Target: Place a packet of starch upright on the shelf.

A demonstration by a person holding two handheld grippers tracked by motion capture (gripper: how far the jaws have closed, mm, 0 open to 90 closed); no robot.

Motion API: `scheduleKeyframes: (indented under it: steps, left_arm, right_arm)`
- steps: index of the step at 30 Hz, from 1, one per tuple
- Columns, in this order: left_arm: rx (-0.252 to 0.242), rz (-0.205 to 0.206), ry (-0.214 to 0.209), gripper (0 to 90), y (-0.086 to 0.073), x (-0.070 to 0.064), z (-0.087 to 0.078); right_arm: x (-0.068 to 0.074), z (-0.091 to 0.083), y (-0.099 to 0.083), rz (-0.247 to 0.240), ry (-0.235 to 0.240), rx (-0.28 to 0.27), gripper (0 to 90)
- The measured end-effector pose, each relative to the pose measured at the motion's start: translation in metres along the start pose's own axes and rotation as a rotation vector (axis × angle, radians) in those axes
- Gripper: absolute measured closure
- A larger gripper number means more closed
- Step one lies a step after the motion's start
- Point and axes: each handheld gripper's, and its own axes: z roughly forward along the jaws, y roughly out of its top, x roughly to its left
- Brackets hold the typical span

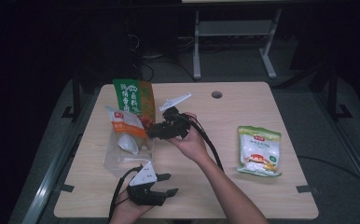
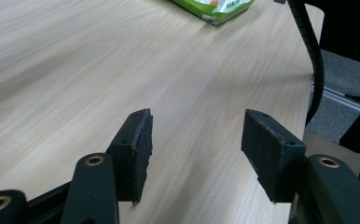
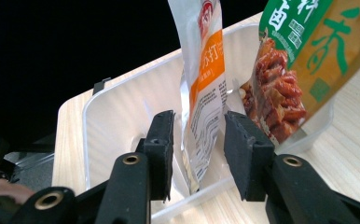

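Standing the white-orange packet in the clear tray.
Counter point(image 1: 243, 196): tray point(image 3: 117, 112) at its left, packet point(image 3: 206, 88) upright inside beside the green-brown bag point(image 3: 304, 60). Your right hand-held gripper point(image 3: 199, 140) straddles it, jaws apart, so back straight out; left hand-held gripper point(image 2: 194, 149) idles open.

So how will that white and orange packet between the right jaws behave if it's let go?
The white and orange packet looks thin and floppy, likely light. Standing on edge in the clear tray, it would probably tip against the green bag. Its glossy film may slip.
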Motion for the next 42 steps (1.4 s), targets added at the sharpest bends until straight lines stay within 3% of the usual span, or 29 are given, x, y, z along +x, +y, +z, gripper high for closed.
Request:
scheduleKeyframes:
  steps: [21,42]
  left_arm:
    - [0.005,0.004,0.008,40.9,0.001,0.003,0.001]
    - [0.008,-0.001,0.005,37.6,0.001,0.005,0.002]
  right_arm:
    - [-0.013,-0.029,-0.022,0.048,-0.013,0.015,55.4]
    - [-0.034,-0.073,-0.052,0.106,-0.074,0.032,47.6]
